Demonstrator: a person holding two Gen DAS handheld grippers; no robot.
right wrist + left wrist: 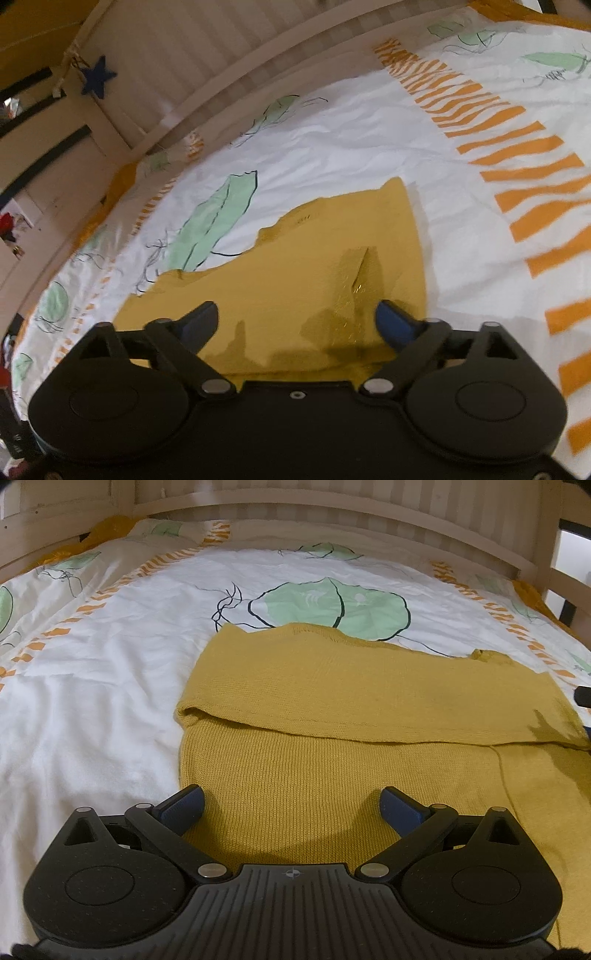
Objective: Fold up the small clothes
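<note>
Lying part-folded, yellow knit top [332, 701]; left gripper [291, 805], seemingly right gripper [297, 317] spread, empty

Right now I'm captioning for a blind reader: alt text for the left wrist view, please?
A mustard knit garment, partly folded, lies on a leaf-print bedsheet. The open left gripper hovers above its near edge.

The left gripper [291, 805] is matte black with blue finger pads [184, 806]. Silver pivot pins dot its linkages. The right gripper [297, 319] matches it.
</note>
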